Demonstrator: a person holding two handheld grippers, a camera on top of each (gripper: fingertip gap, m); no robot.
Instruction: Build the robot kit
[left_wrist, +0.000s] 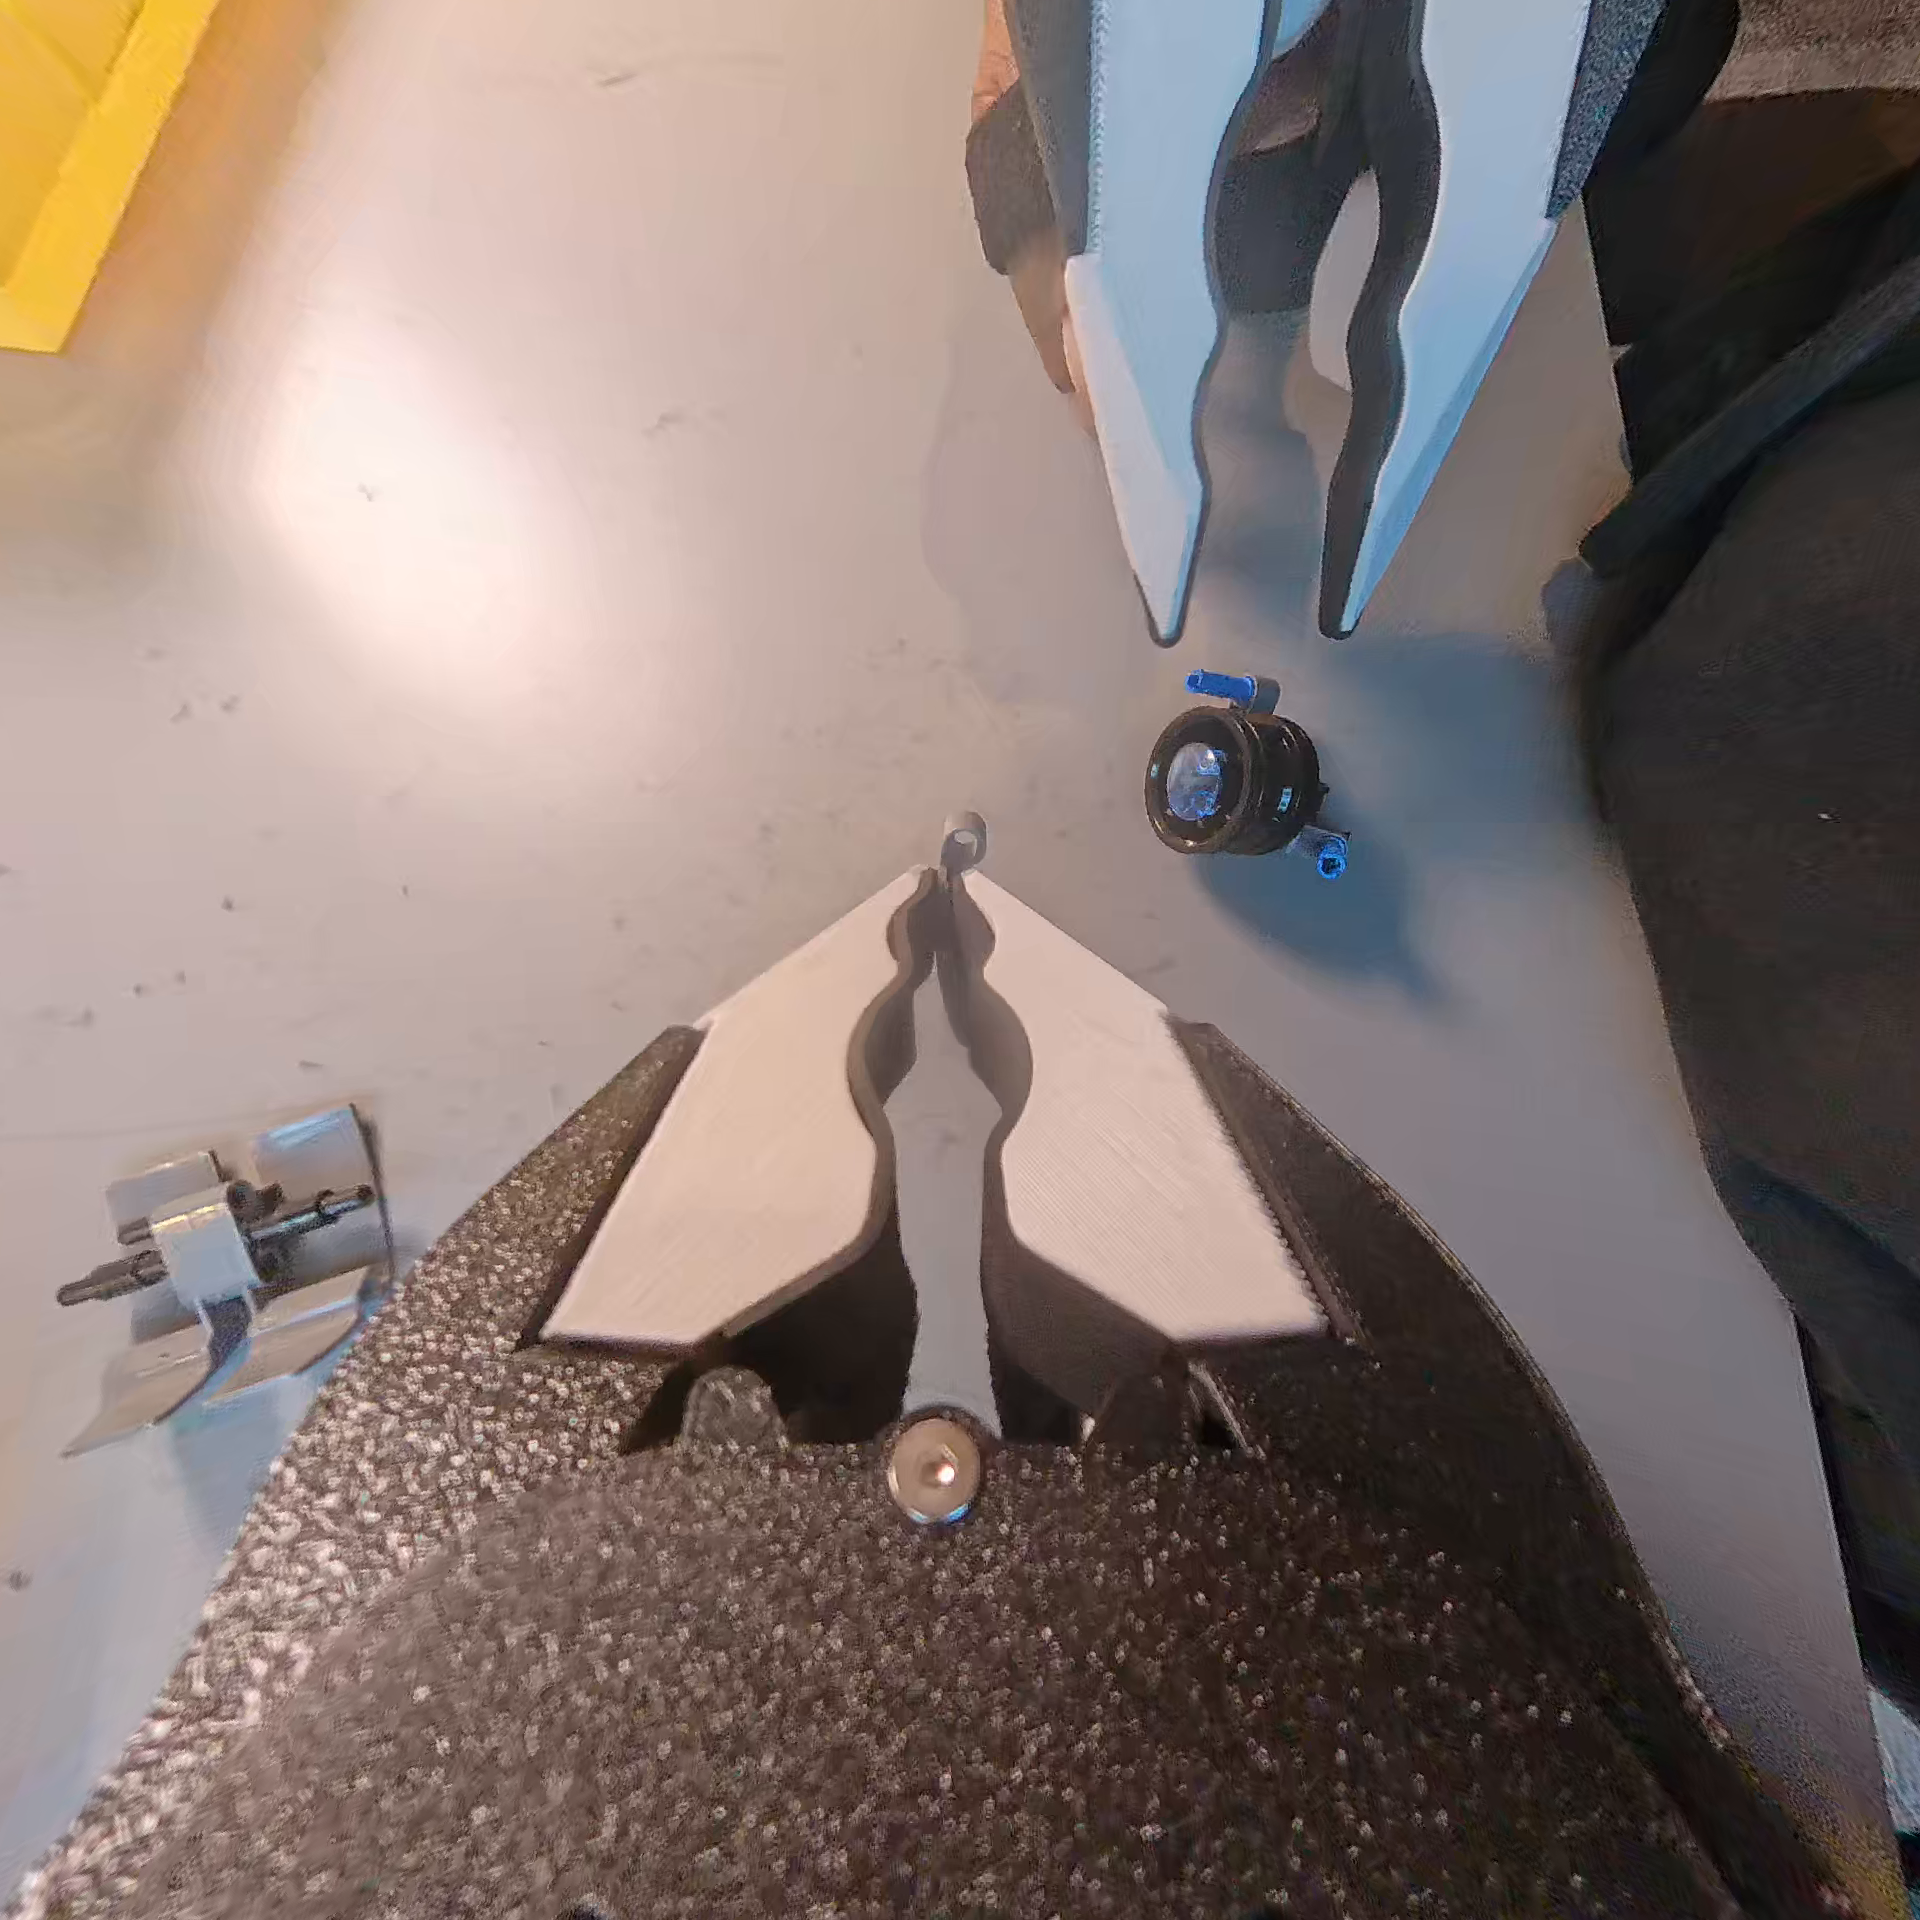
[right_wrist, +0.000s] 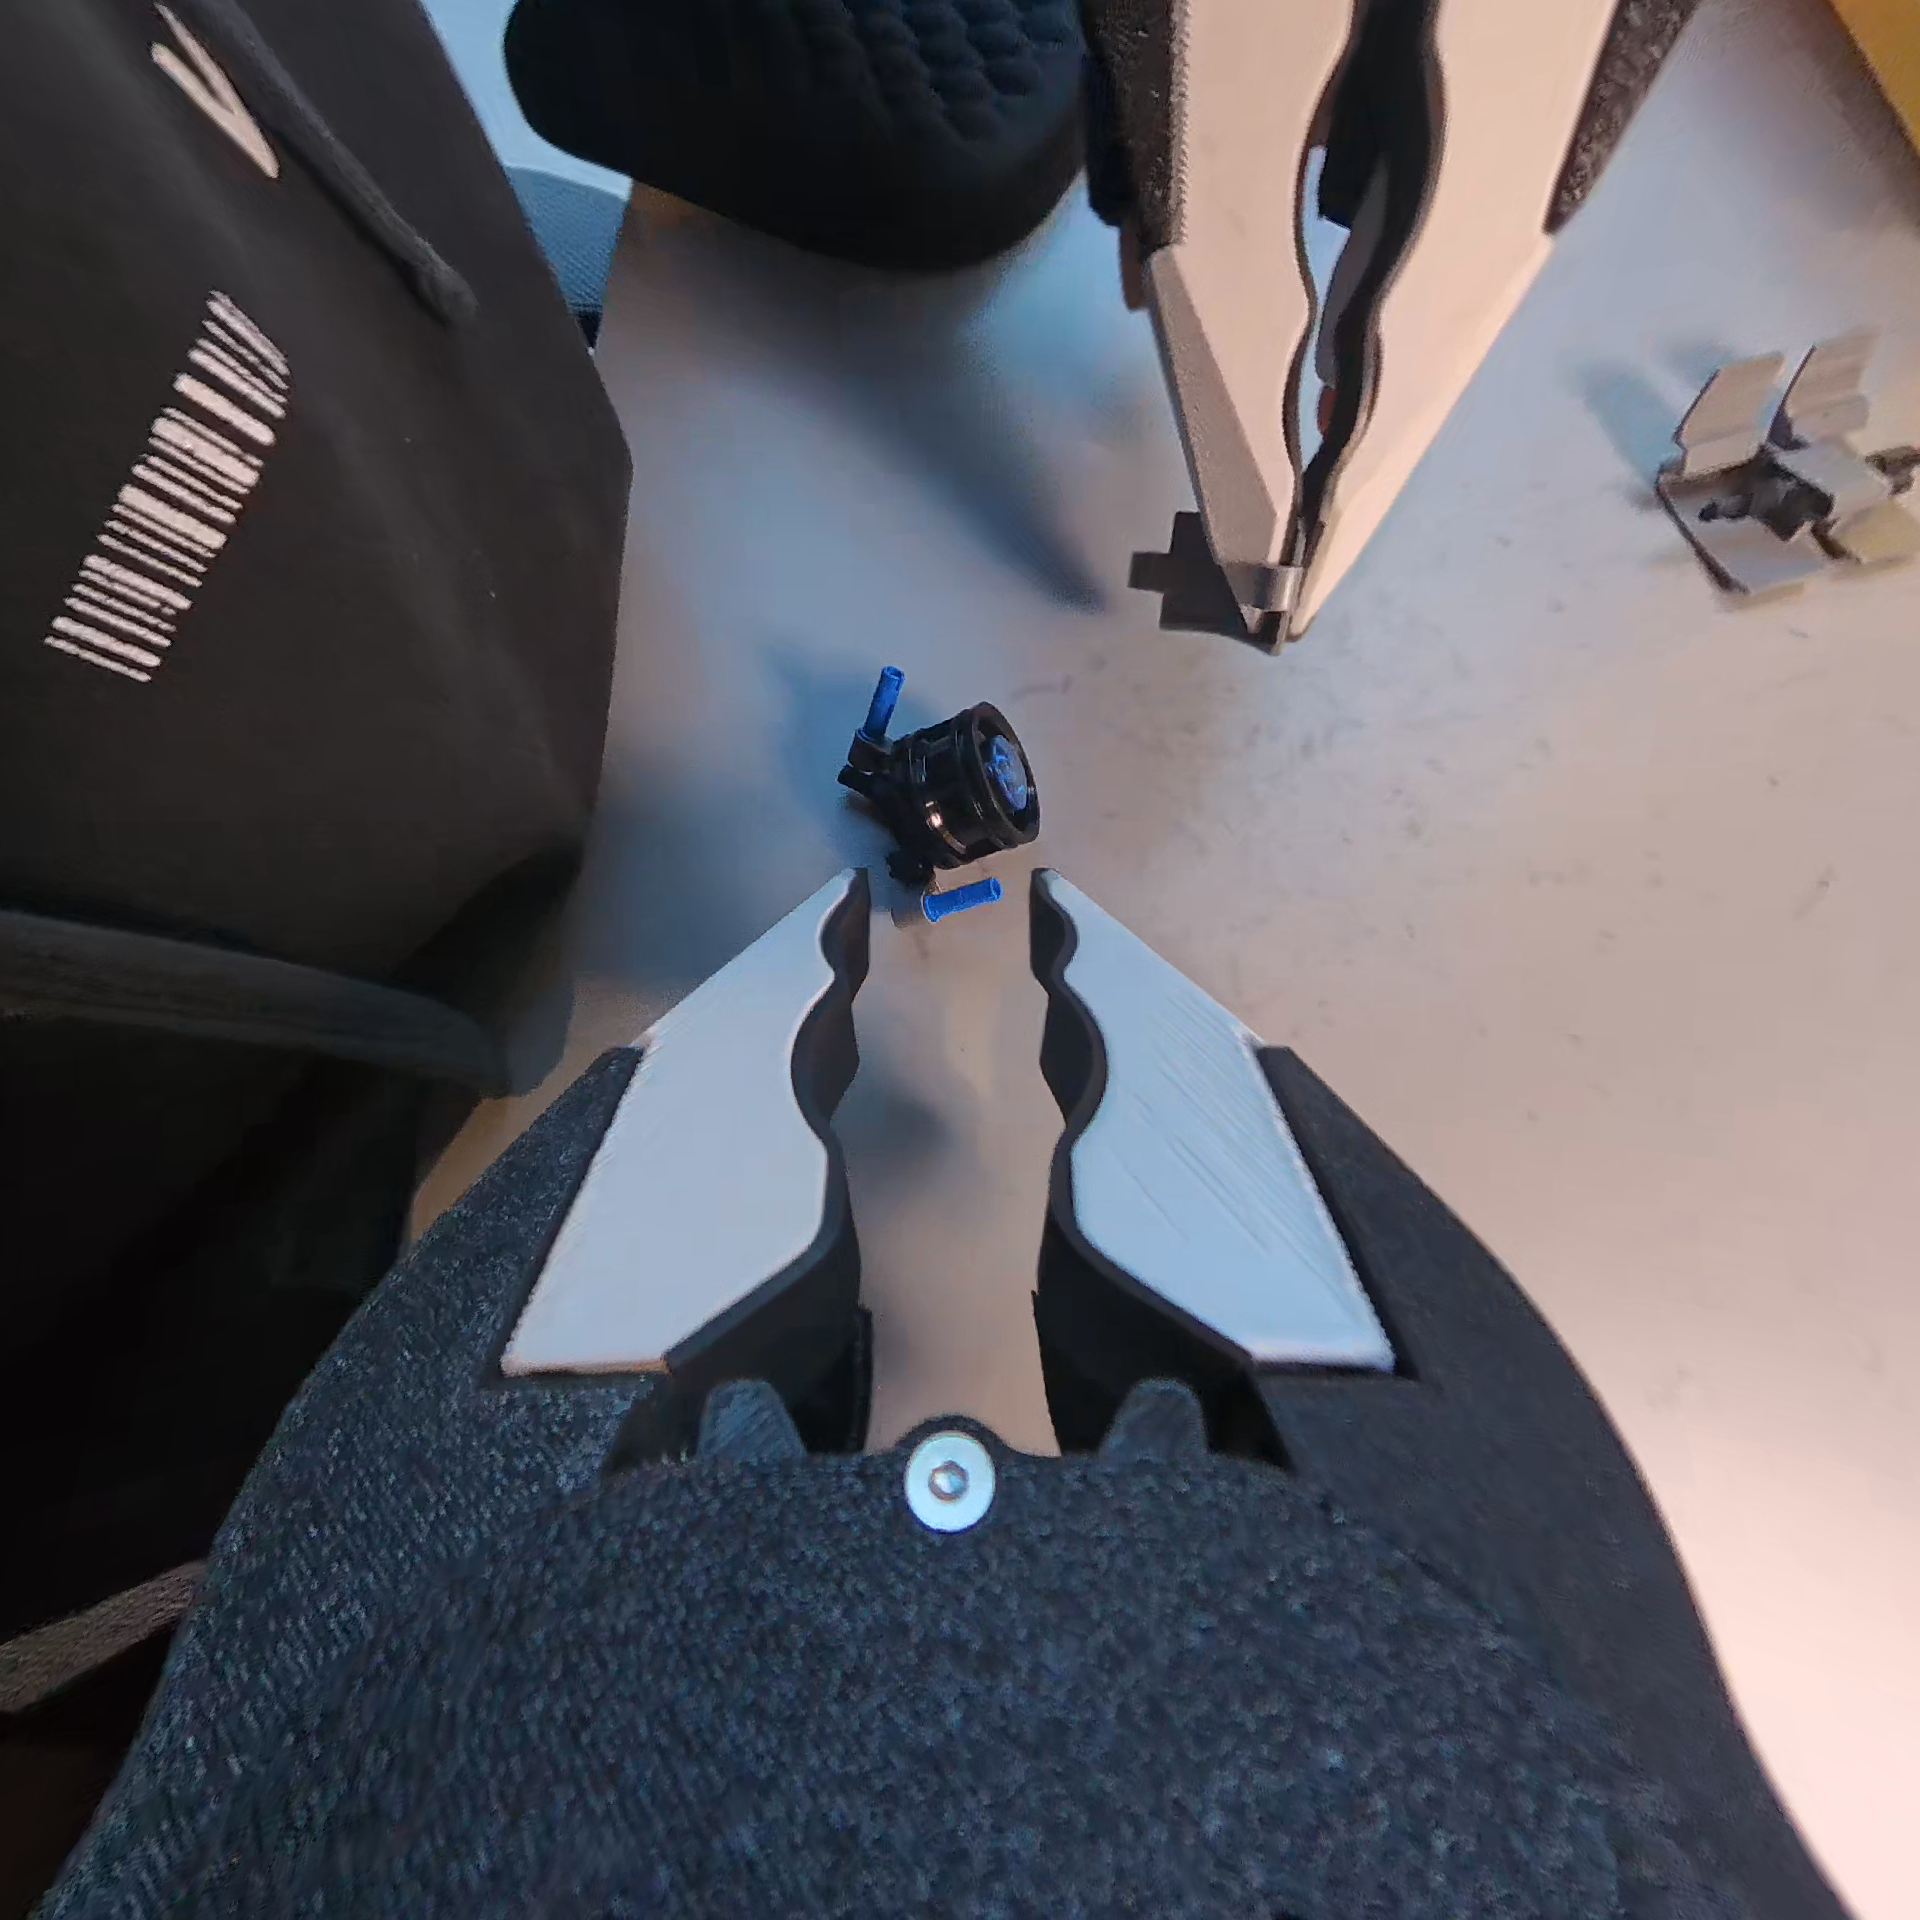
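The left gripper (left_wrist: 943, 878) was clamped on a small grey piece (left_wrist: 964, 834), while the right gripper (right_wrist: 948, 878), fingers apart, hovered by the black lens (right_wrist: 961, 787) at its 12 o'clock on the tabletop (right_wrist: 1455, 935).

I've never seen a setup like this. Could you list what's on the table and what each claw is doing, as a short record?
Surface: pale table
Left gripper: shut on a small grey piece
Right gripper: open, empty, tips beside the black round part
Black round part: lies on the table, blue pins sticking out
Grey metal bracket: lies apart, untouched
Edge: yellow object
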